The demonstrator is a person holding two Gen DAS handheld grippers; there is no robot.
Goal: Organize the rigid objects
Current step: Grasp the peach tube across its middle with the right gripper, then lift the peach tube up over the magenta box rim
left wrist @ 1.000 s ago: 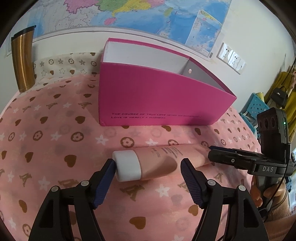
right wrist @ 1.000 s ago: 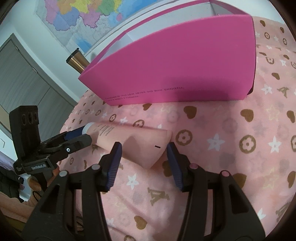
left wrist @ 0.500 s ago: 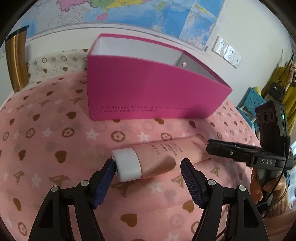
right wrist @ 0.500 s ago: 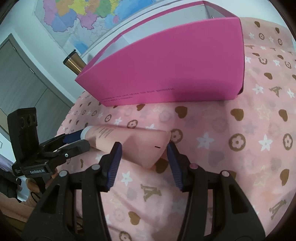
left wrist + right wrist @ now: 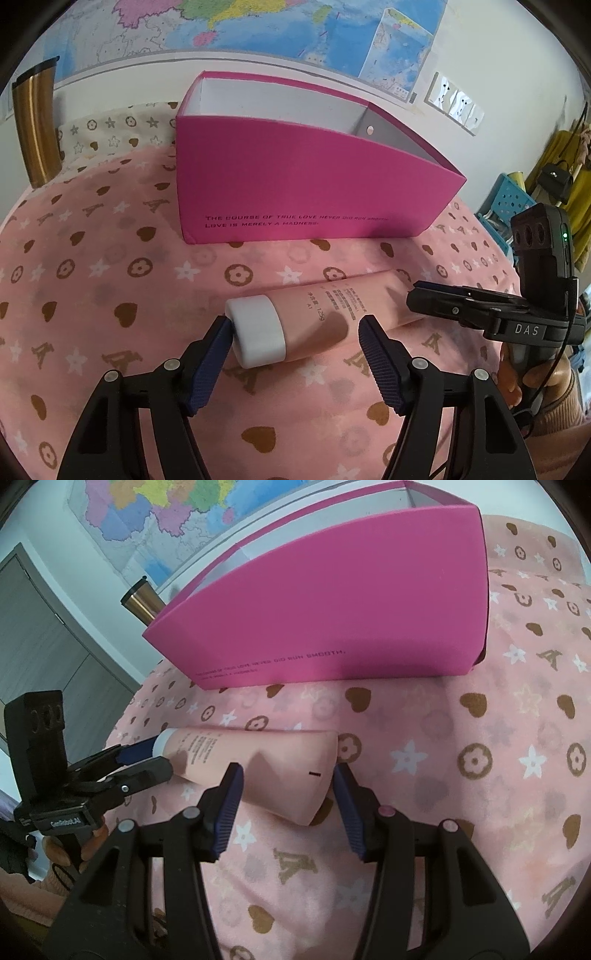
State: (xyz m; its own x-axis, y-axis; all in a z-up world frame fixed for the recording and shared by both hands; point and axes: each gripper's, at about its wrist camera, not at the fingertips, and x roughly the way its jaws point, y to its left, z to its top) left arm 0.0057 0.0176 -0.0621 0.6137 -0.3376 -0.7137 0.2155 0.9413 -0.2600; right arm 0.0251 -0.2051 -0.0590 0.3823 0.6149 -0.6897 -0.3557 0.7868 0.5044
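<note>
A pink tube with a white cap (image 5: 314, 323) lies on its side on the pink patterned cloth (image 5: 110, 280), in front of an open magenta box (image 5: 306, 177). My left gripper (image 5: 295, 352) is open around the cap end; its left pad (image 5: 208, 363) touches the cap. My right gripper (image 5: 288, 797) is open around the tube's flat tail end (image 5: 295, 779). Each gripper shows in the other's view: the right one (image 5: 480, 306), the left one (image 5: 110, 771). The box (image 5: 332, 609) shows nothing inside.
A bronze tumbler (image 5: 35, 125) stands at the back left by the wall. A map hangs on the wall (image 5: 258, 26). A blue crate (image 5: 509, 206) and yellow clothing are off the table's right side. Grey cabinet doors (image 5: 37, 646) are at left.
Both views have shifted slightly relative to the box. Both grippers stay open around the tube, which lies in the same place on the cloth.
</note>
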